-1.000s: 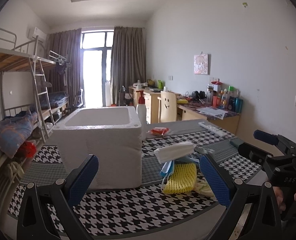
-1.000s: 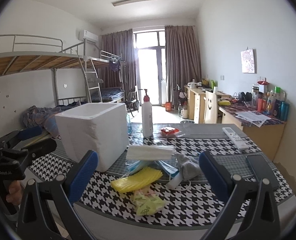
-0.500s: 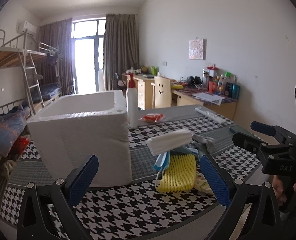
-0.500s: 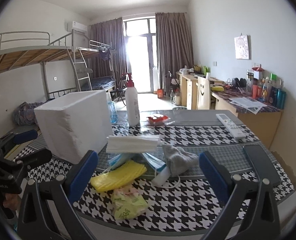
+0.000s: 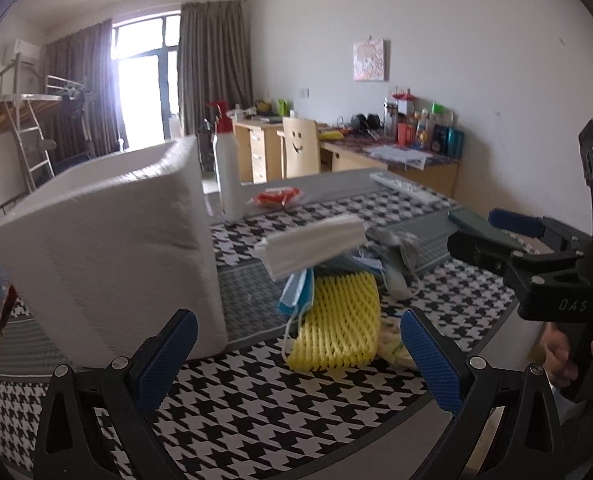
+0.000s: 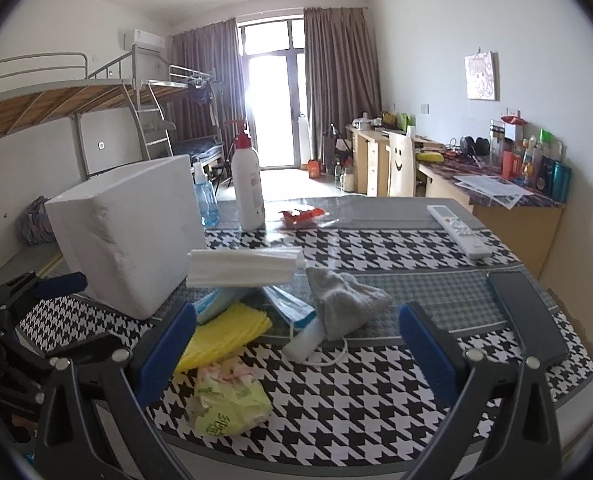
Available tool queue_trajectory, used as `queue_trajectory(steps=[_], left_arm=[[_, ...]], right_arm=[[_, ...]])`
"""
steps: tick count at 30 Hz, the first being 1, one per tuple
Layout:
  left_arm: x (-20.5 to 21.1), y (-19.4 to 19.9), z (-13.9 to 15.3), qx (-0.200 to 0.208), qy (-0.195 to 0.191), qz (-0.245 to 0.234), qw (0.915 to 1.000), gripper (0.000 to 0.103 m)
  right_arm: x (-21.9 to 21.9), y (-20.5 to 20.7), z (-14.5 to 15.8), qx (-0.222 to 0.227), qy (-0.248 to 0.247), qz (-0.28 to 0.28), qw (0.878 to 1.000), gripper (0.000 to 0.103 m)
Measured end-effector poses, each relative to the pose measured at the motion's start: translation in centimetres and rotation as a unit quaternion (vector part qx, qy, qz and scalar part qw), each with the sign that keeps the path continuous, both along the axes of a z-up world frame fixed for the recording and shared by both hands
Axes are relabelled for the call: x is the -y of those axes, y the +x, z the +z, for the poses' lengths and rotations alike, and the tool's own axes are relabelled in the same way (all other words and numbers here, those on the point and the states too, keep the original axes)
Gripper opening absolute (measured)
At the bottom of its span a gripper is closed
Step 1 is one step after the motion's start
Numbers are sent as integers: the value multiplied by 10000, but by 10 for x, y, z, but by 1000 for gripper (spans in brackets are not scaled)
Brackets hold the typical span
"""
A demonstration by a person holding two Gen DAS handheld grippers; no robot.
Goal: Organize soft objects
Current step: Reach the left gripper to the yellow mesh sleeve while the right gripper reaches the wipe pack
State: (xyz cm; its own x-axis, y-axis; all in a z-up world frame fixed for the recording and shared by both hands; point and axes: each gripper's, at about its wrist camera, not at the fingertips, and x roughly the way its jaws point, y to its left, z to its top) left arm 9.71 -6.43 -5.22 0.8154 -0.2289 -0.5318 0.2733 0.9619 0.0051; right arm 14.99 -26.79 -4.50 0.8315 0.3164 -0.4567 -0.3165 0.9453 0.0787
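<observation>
Both my tongs hang above the near edge of the houndstooth table (image 6: pixel 376 408), holding nothing. My left gripper (image 5: pixel 296 356) stands wide, its blue pads (image 5: pixel 164 356) flanking the view toward the pile; my right gripper (image 6: pixel 296 352) is likewise spread wide, and shows from the side in the left view at the right edge. Item: white foam box (image 5: pixel 112 264), open-topped, on the table's left part, just beside the pile. Item: stack of white face masks (image 6: pixel 244 266), lying across the top of the pile, tilted in the left view. Item: blue face masks (image 5: pixel 298 292), under the white stack, a strap trailing. Item: yellow foam net sleeve (image 5: pixel 336 320), flat on the cloth at the pile's near side. Item: grey sock (image 6: pixel 342 300), crumpled, to the pile's right, touching a small white tube (image 6: pixel 306 338). Item: green-printed plastic packet (image 6: pixel 226 400), nearest the table edge in the right view. Beyond the pile: white pump bottle (image 6: pixel 248 188) with red top, a blue spray bottle (image 6: pixel 204 196) beside it, red wrapper (image 6: pixel 300 214), remote control (image 6: pixel 458 230), dark phone (image 6: pixel 526 316) at far right.
</observation>
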Motion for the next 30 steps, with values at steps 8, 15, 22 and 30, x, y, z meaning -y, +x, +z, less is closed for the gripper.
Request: queue_trajectory(steps=[8,15,22,30], left_arm=[[18,10,-19,-233,267,-374,9987,92],[23,21,-33,-461,510,-553,9961,78],[32,31,-47,-621,784,-631,9930,72],[42,36,-56,-684,925,-791,9902,53]], right_arm=[[6,2,-12,-175,-44,-7,9998,102],[7,-2,-22,-342,-44,169,9993,102],[8,-1,-28,-447,-27,241,9987,102],[8,-1,-32,-525,36,284,9982,102]])
